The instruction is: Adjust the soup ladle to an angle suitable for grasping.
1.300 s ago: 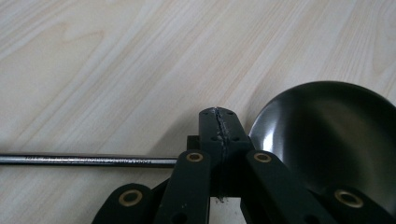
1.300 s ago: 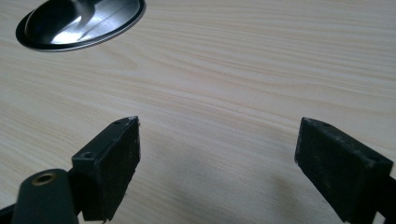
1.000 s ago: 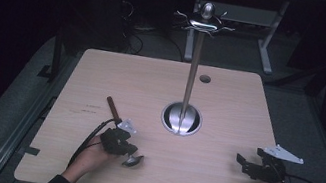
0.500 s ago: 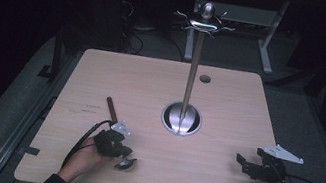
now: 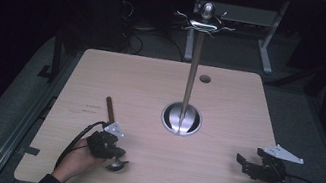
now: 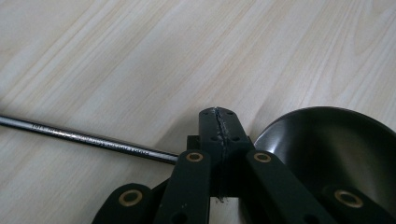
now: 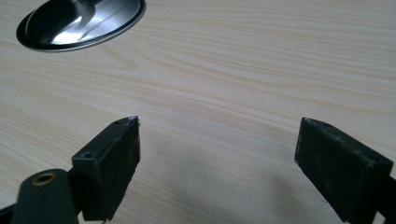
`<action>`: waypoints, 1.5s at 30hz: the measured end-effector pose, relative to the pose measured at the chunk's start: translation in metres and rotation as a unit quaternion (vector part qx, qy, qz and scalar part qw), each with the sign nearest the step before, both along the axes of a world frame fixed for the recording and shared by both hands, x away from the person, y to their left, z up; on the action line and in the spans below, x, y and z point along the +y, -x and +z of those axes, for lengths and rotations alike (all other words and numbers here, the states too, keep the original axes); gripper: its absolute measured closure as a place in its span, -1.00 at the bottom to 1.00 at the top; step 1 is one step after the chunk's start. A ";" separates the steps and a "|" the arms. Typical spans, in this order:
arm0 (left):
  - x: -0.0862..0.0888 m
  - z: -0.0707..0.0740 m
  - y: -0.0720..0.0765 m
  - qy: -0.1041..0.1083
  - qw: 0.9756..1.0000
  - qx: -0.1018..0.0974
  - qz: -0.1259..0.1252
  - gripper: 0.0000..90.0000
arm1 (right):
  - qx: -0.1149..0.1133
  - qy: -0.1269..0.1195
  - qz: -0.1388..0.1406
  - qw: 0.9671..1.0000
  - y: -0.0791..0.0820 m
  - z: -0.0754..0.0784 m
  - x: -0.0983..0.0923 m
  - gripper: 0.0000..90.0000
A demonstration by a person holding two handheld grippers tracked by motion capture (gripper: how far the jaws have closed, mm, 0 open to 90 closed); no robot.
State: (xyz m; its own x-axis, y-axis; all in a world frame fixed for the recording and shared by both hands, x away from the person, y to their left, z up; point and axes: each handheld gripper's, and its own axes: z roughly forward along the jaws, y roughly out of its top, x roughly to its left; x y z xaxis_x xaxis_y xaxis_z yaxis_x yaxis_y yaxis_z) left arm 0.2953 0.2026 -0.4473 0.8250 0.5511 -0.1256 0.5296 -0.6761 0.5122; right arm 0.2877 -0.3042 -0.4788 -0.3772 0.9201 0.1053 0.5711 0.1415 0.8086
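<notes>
High view shows your left gripper (image 5: pixel 115 154) clenched on the ladle (image 5: pixel 116 165) at the neck, bowl resting on the table (image 5: pixel 228 113) near its front-left edge, likely to hang it on the stand (image 5: pixel 197 52), while your right gripper (image 5: pixel 245 166) waits released.

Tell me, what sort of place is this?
Probably a lab or workshop set up for recording: a bare wooden table in a dark room, a person's hands holding a cabled left tool and right tool, and a metal stand for hanging utensils.
</notes>
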 end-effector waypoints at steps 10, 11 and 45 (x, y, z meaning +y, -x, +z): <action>0.015 0.002 0.006 -0.002 1.000 0.002 0.011 1.00 | 0.002 -0.001 -0.001 1.000 0.000 0.000 0.000 -0.70; 0.015 0.002 0.006 -0.002 1.000 0.002 0.011 1.00 | 0.002 -0.001 -0.001 1.000 0.000 0.000 0.000 -0.70; 0.064 0.007 0.017 0.005 0.998 -0.003 0.062 1.00 | 0.002 0.002 -0.002 1.000 0.000 0.000 0.000 -0.70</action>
